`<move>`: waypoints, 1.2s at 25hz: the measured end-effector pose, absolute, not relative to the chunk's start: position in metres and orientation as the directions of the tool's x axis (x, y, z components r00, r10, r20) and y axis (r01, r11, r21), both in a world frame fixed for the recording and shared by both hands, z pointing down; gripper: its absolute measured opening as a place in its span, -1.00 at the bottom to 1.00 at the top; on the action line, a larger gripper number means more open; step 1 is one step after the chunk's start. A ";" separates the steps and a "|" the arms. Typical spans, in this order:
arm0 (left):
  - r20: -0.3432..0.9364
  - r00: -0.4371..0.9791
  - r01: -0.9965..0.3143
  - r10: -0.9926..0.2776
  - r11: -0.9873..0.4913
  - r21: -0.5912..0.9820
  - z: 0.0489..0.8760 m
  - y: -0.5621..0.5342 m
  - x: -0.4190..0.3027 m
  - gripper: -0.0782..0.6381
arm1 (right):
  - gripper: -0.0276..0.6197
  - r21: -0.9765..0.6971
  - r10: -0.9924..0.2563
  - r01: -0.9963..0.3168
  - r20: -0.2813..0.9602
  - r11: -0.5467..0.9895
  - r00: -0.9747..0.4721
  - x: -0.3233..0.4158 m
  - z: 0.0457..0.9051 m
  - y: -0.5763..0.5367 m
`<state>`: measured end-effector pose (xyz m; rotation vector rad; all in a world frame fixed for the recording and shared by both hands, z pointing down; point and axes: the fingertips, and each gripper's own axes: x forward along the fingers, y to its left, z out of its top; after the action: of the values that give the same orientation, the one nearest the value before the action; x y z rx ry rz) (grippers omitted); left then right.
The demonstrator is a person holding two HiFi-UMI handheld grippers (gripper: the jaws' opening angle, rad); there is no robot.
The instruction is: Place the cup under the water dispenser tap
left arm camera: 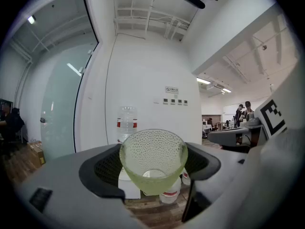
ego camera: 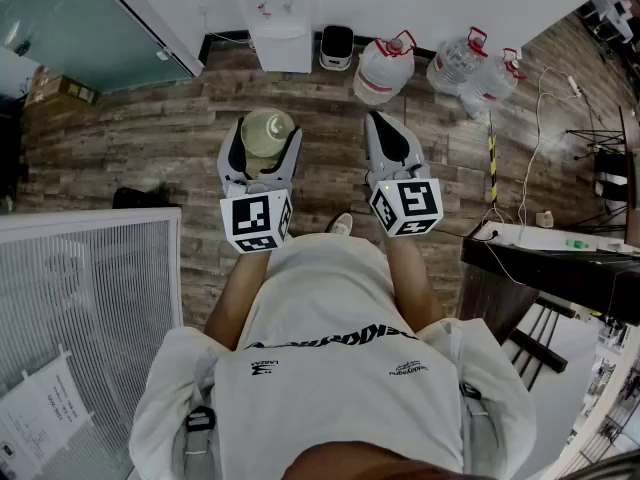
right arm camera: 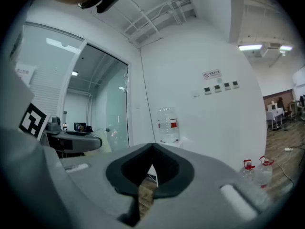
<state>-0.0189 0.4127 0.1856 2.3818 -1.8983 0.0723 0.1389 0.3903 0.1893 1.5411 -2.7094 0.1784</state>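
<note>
The left gripper (ego camera: 267, 131) holds the cup (left arm camera: 153, 159) between its fingers (left arm camera: 102, 169). The fingers stand wide, one dark pad against each side of the cup's wall. The cup is a pale green, dimpled glass. It sits upright with its open mouth up, and its rim rises above the finger tops. It looks empty.

The right gripper (ego camera: 377, 125) is just beside the left one and at about the same height. Its fingers (right arm camera: 158, 165) are closed tip to tip, leaving only a thin slit lower down. Nothing is between them.

Both grippers are held out roughly level in front of the person, above the wood floor (ego camera: 150, 138). The dispenser (ego camera: 275, 20) stands against the white wall, straight beyond the left fingertips and well apart from them, with bare floor in between. In the left gripper view it shows right behind the cup, and a clear bottle (left arm camera: 127, 123) on top of it rises over the cup's left rim. The cup is therefore in the gripper and not at the tap.

Three jugs (ego camera: 385, 70) stand on the floor beyond the right fingertips, to the dispenser's right. A glass wall (ego camera: 80, 23) runs off to the left of the left fingers.
</note>
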 end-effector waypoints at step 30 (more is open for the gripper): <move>0.184 0.200 -0.980 -0.962 -0.193 0.055 0.243 0.290 0.007 0.27 | -0.92 -0.121 -0.808 -0.816 0.119 0.565 -0.577 0.152 0.240 0.265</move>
<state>0.0069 0.2902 0.2429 2.3049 -1.8853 0.1614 0.1516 0.2647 0.2402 1.4197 -2.7348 0.2520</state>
